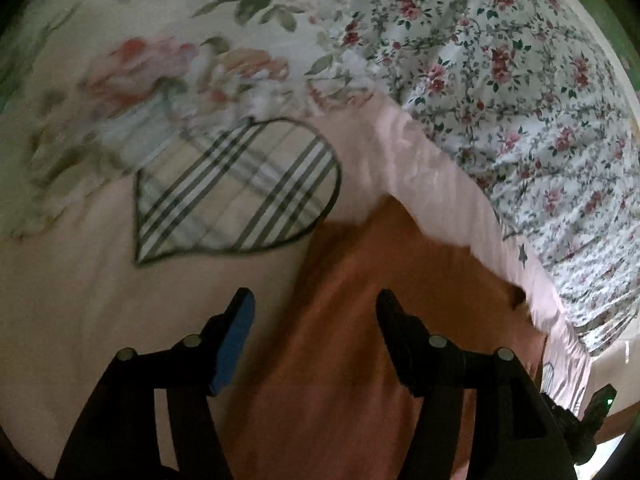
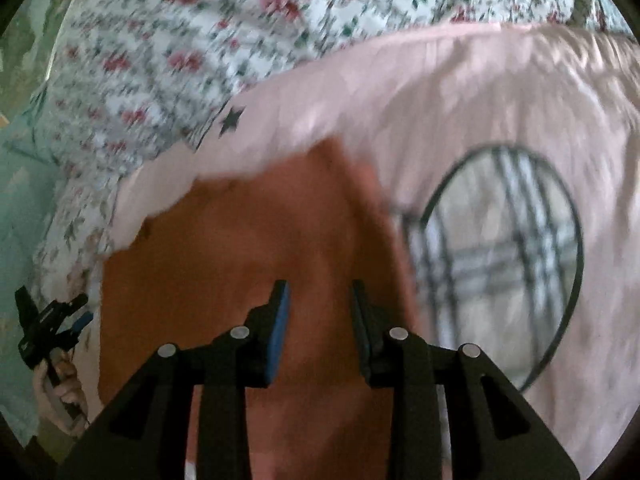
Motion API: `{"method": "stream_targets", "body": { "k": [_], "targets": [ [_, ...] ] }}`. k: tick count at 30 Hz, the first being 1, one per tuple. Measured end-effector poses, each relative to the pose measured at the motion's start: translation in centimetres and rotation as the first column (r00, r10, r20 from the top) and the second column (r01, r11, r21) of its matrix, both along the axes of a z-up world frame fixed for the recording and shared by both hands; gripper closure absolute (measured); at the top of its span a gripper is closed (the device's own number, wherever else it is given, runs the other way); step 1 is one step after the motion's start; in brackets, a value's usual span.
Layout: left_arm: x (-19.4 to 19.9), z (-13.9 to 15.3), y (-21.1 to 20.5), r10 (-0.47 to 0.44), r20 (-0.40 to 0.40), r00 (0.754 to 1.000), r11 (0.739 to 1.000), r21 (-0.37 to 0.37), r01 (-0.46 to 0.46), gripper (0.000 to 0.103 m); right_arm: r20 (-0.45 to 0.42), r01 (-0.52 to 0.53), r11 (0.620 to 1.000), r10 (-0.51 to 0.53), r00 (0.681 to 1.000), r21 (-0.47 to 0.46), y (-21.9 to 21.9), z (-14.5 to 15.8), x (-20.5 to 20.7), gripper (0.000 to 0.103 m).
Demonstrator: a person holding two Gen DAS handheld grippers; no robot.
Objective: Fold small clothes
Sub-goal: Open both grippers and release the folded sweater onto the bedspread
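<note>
Nearest my left lens, the left gripper [image 1: 314, 302] stands spread wide with nothing between its fingers, poised just above the orange cloth [image 1: 360, 320] where that meets the pink garment [image 1: 60, 280]. I read this as hovering over the seam between the two so I can pick an edge. My right gripper [image 2: 320, 294] is also parted, though less widely, and grips nothing; it hangs over the same orange cloth, which lies on top of the pink garment and covers its lower middle. The pink garment, with its plaid heart patch [image 1: 236, 188], is spread on the floral bedsheet [image 1: 520, 80], presumably to give a flat surface for folding. A paler sheet with bigger blooms [image 1: 160, 60] lies beyond the heart. The right view is smeared, so I cannot say whether the orange piece is a separate garment or a lining. At that view's left edge I can see a hand [image 2: 60, 392] holding the other tool.
</note>
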State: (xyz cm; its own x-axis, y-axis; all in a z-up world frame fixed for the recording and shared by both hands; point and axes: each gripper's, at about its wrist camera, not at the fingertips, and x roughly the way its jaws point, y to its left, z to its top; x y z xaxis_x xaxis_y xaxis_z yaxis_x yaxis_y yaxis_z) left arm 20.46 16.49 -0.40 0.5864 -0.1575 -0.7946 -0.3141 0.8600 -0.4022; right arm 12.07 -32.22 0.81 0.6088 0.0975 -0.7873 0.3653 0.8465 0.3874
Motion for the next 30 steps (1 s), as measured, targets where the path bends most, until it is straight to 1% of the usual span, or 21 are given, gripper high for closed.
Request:
{"method": "stream_targets", "body": {
  "k": [1,3,5,7,8,10,12,15,18,19,21,24,29,30],
  "targets": [
    [-1.4,-0.2,0.3,0.007,-0.005,1.0,1.0,-0.029,-0.007,0.039,-0.002,-0.012,1.0,0.012,1.0,0.007,0.8,-0.1,-0.6,0.071],
    [-3.8,-0.8,0.3,-0.012,-0.018,1.0,0.997,-0.079,0.011,0.039,-0.008,-0.034,0.999,0.034,0.999,0.014,2.5,-0.3,-1.8,0.071],
    [-6.0,-1.1,-0.6,-0.048,-0.034,0.998,0.995,-0.084,0.045,0.039,-0.013,-0.046,0.999,0.046,0.999,0.016,3.8,-0.3,-3.1,0.071],
    [-8.5,-1.4,-1.9,-0.103,-0.049,0.994,0.991,-0.095,0.098,0.039,-0.015,-0.044,0.999,0.045,0.999,0.026,4.7,-0.4,-4.3,0.069],
    [-9.1,-1.5,-2.3,-0.116,-0.052,0.992,0.989,-0.103,0.11,0.039,-0.017,-0.039,0.999,0.039,0.999,0.034,5.1,-0.4,-5.0,0.067],
    [-11.3,-2.1,-3.5,-0.153,-0.06,0.986,0.979,-0.146,0.143,0.039,-0.018,-0.032,0.999,0.033,0.999,0.043,5.9,-0.5,-6.1,0.065],
    [-12.7,-2.7,-4.8,-0.184,-0.068,0.981,0.969,-0.178,0.169,0.038,-0.024,-0.027,0.999,0.028,0.999,0.044,6.5,-0.7,-6.7,0.064],
    [-14.2,-3.4,-6.3,-0.23,-0.083,0.97,0.96,-0.18,0.213,0.037,-0.029,-0.008,0.999,0.01,1.0,0.051,7.3,-0.8,-7.8,0.064],
    [-15.4,-3.9,-7.7,-0.291,-0.091,0.952,0.943,-0.195,0.27,0.036,-0.022,0.004,0.999,-0.003,1.0,0.049,8.3,-0.6,-8.8,0.063],
    [-15.6,-4.0,-7.9,-0.3,-0.091,0.95,0.94,-0.199,0.278,0.035,-0.022,0.004,0.999,-0.003,1.0,0.045,8.7,-0.6,-9.0,0.063],
    [-16.3,-4.2,-8.3,-0.314,-0.093,0.945,0.934,-0.211,0.29,0.033,-0.028,0.006,0.999,-0.005,1.0,0.041,9.4,-0.6,-9.7,0.06],
    [-16.8,-4.5,-8.4,-0.311,-0.096,0.946,0.931,-0.23,0.282,0.03,-0.037,0.005,0.999,-0.004,0.999,0.047,10.2,-0.7,-10.7,0.059],
    [-16.9,-5.0,-7.6,-0.259,-0.104,0.96,0.938,-0.264,0.225,0.03,-0.055,-0.023,0.998,0.027,0.998,0.064,10.8,-1.1,-10.9,0.056],
    [-16.7,-5.2,-7.3,-0.233,-0.106,0.967,0.943,-0.269,0.198,0.03,-0.063,-0.035,0.997,0.039,0.997,0.066,10.9,-1.1,-10.7,0.056]
  ]
}}
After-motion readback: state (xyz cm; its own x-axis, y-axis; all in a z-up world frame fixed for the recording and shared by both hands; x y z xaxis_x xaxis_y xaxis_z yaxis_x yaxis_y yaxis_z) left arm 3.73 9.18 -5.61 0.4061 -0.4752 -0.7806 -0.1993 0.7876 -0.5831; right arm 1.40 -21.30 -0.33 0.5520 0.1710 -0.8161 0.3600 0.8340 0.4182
